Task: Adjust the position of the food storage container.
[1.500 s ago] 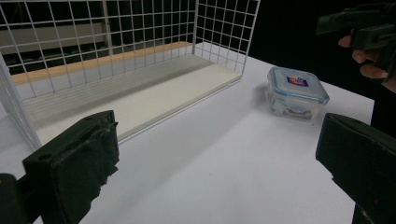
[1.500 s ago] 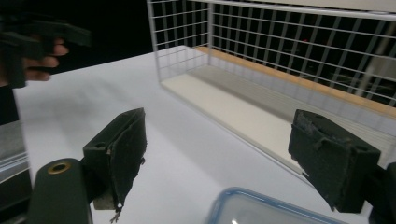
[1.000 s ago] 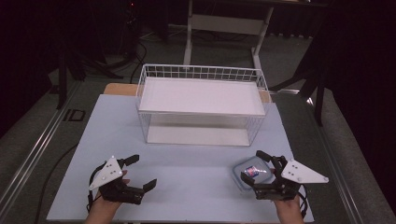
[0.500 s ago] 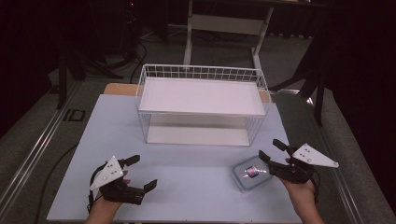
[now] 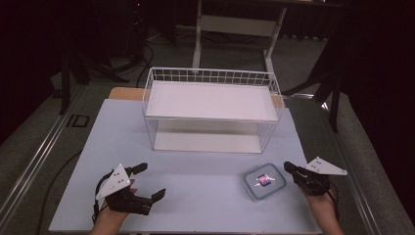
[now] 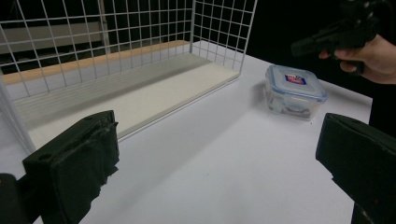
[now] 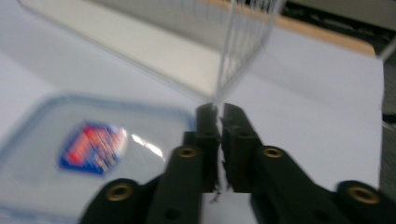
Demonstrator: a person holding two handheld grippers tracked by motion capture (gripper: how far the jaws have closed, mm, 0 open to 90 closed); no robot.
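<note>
A clear square lidded container (image 5: 264, 181) with a blue-and-red label lies on the white table mat (image 5: 205, 171), at the front right. My right gripper (image 5: 288, 168) sits just right of it, tips pointing at its edge. Its jaws have just been closing and now stand shut with nothing between them; the right gripper view shows the tips (image 7: 217, 112) pressed together over the container (image 7: 93, 154). My left gripper (image 5: 151, 181) rests open at the front left, empty. In the left gripper view its wide-apart jaws (image 6: 224, 140) frame the container (image 6: 295, 91) and the right gripper (image 6: 308, 44).
A white wire basket (image 5: 210, 76) with a white floor stands at the middle back of the mat, its near side facing me. Bare mat stretches between the basket and both grippers. Dark floor and a metal stand lie beyond the table.
The right gripper, which stood open around the container, has drawn back to the right of it and lower, and its jaws have shut. The container stays on the mat. The left gripper has not moved.
</note>
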